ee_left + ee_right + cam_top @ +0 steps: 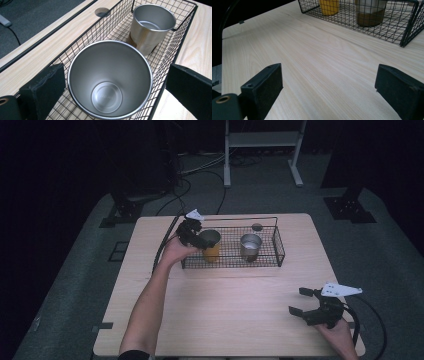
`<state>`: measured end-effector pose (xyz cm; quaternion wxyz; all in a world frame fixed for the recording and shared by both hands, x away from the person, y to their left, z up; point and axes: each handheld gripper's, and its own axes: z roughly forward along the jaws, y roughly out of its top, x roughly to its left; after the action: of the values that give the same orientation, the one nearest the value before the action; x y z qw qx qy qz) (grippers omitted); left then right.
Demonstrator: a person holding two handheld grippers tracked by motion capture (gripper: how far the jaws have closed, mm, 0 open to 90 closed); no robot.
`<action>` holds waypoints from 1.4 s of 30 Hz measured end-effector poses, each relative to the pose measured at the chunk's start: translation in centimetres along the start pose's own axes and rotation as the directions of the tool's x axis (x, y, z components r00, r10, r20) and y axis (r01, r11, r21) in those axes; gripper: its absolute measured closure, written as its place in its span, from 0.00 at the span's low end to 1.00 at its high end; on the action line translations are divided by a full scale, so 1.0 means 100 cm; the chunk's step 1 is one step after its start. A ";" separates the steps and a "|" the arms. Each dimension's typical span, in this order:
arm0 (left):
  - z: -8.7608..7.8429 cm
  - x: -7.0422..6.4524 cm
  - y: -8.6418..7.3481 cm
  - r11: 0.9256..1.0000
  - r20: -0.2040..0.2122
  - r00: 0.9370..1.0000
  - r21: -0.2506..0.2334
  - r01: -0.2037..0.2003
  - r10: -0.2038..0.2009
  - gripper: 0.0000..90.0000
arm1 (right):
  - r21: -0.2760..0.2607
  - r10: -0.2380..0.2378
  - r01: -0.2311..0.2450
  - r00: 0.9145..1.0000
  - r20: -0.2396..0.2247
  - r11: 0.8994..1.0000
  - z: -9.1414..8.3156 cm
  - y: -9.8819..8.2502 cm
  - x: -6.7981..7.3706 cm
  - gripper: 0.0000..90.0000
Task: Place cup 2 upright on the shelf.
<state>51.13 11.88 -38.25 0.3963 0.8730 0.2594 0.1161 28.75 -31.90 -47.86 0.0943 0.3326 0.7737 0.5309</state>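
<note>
Your left gripper [200, 238] is up at the left end of the black wire basket [277, 251], and in the left gripper view its jaws are spread wide with one pad on each side of the yellow cup [110, 80], whose steel inside faces the camera. Neither pad looks like it's touching the cup's rim, there's a visible gap on both sides, so it's around the cup rather than clamped on it. The cup stands upright inside the basket at its left end, yellow on the outside in the high view [212, 251]. The second cup, a bare steel one [250, 246], sits upright in the same basket to the right of it, near but apart, and it shows beyond the yellow cup in the left gripper view [152, 27]. Your right gripper [303, 301] is way off at the near right corner of the light wood table [225, 310], jaws wide with nothing between them, just bare tabletop in the right gripper view [329, 82], well apart from the basket [409, 30].
</note>
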 end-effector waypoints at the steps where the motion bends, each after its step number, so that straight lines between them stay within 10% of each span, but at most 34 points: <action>1: -0.001 -0.001 0.000 1.000 0.002 1.000 -0.002 0.001 -0.001 0.02 | 0.000 0.001 -0.001 1.000 0.001 1.000 0.000 0.000 0.000 0.08; 42: -0.052 -0.043 -0.025 0.992 0.036 0.997 -0.108 -0.067 0.071 0.02 | 0.005 -0.001 0.001 0.998 0.059 1.000 -0.002 -0.004 -0.003 0.07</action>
<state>44.57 14.18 -36.69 0.4433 0.8611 0.2146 0.1262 28.68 -32.34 -48.19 0.1163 0.3481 0.7721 0.5188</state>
